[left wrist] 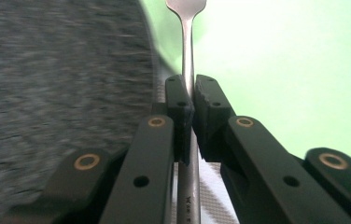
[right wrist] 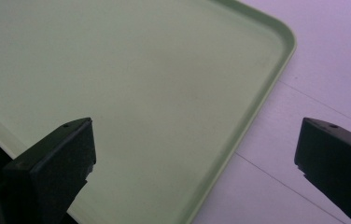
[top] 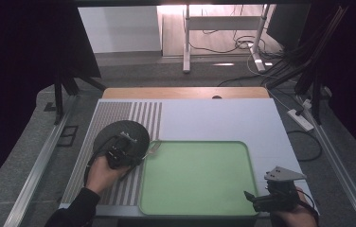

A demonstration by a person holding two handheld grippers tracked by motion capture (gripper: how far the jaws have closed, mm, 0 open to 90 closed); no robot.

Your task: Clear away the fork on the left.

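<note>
White bench (top: pixel 223 118) carries a green tray (top: pixel 249 161). Left gripper (left wrist: pixel 193 100) is clamped on a fork (left wrist: pixel 187 42), its long axis running straight ahead between the jaws, tines over the tray edge, dark plate (top: pixel 114 132) alongside. Right gripper (right wrist: pixel 194 149) gapes wide, holding nothing.

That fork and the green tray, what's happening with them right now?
A person works at a table with a gripper in each hand. The left gripper has its fingers shut on a metal fork, holding it between a dark round plate and the green tray. The right gripper hangs open over the tray's near right corner.
</note>
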